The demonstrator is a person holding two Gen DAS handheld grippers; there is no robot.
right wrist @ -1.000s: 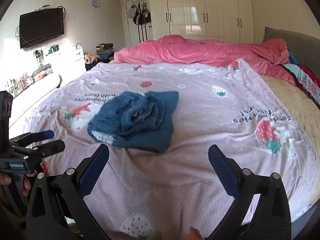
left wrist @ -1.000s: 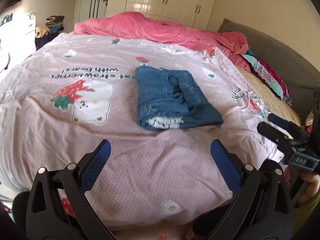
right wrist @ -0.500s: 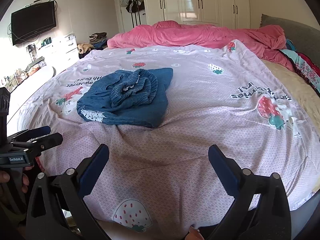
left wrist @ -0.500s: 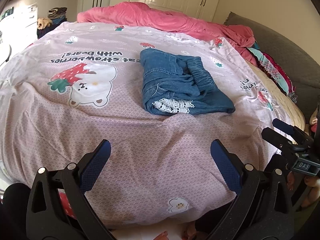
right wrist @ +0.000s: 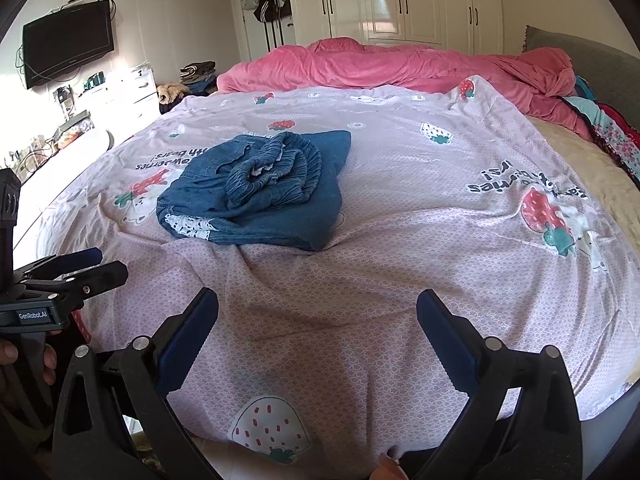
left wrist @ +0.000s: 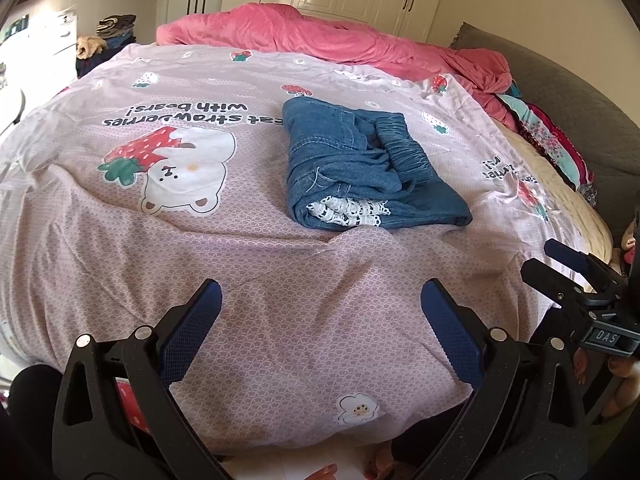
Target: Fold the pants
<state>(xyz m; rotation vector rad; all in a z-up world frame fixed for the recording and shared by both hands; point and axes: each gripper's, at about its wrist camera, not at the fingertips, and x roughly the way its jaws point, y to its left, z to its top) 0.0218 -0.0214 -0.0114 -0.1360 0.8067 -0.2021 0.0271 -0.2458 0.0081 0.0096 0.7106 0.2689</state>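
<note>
The blue denim pants [left wrist: 360, 172] lie folded in a compact bundle on the pink strawberry-print sheet [left wrist: 260, 304], with a white lace hem at the near end and the elastic waistband on top. They also show in the right wrist view [right wrist: 264, 196]. My left gripper [left wrist: 320, 300] is open and empty, held over the sheet at the near edge of the bed, well short of the pants. My right gripper [right wrist: 318, 312] is open and empty, also short of the pants. Each gripper shows at the side of the other's view.
A rumpled pink duvet [left wrist: 340, 44] lies across the far side of the bed. Patterned clothes [left wrist: 548, 136] and a grey headboard [left wrist: 568, 96] are at the right. A white dresser [right wrist: 132, 92], a wall TV [right wrist: 68, 44] and wardrobes [right wrist: 400, 0] stand beyond.
Both grippers have stayed open and empty while the views tilted down and came closer to the bed. The pants have not moved on the sheet.
</note>
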